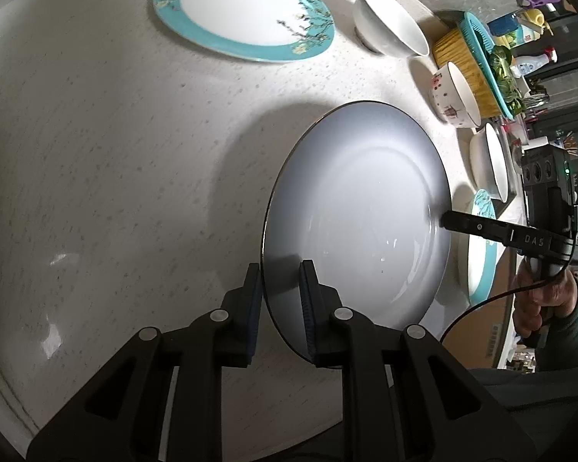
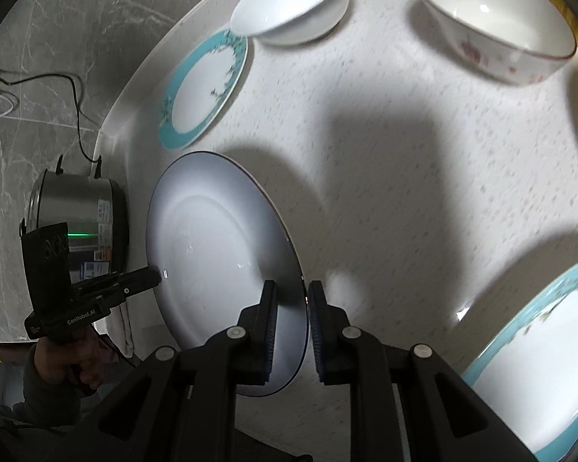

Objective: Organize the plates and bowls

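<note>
A large white plate with a thin dark rim (image 1: pixel 362 208) (image 2: pixel 219 254) is held above the speckled table by both grippers at opposite edges. My left gripper (image 1: pixel 279 300) straddles its near rim, fingers on either side. My right gripper (image 2: pixel 292 319) straddles the opposite rim; it also shows in the left wrist view (image 1: pixel 449 221), and my left gripper shows in the right wrist view (image 2: pixel 156 277). A big teal-rimmed plate (image 1: pixel 242 11) (image 2: pixel 535 365) and a small teal-rimmed plate (image 2: pixel 202 88) (image 1: pixel 481 246) lie on the table. A plain white bowl (image 1: pixel 389 21), a red-flowered bowl (image 1: pixel 456 94) (image 2: pixel 497 23) and a shallow white bowl (image 2: pixel 289 2) (image 1: pixel 489 163) stand there too.
A yellow and teal basket with greens (image 1: pixel 474 65) and bottles (image 1: pixel 531 61) stand at the table's far side. A steel rice cooker (image 2: pixel 77 219) with a cord sits on the floor beside the table edge (image 2: pixel 127 88).
</note>
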Demonstrator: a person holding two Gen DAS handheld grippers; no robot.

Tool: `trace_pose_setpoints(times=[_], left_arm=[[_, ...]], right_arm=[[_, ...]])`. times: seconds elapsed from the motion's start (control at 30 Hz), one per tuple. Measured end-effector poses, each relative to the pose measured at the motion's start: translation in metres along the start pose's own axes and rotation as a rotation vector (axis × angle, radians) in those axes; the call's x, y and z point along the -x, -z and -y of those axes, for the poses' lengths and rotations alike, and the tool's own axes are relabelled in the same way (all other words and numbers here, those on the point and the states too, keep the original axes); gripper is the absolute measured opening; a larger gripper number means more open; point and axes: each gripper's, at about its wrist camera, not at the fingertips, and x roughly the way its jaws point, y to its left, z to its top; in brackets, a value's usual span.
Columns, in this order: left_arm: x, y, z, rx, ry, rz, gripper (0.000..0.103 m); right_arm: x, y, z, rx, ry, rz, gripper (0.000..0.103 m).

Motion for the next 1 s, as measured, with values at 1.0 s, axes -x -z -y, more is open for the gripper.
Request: trace_pose_setpoints(times=[1.0], left_arm=[[-0.026,0.009,-0.011,-0.015,-0.005,0.022,0.019]], right_arm=[[-0.025,0.017,0.013,-0.009,0.033,0.021,0.02]])
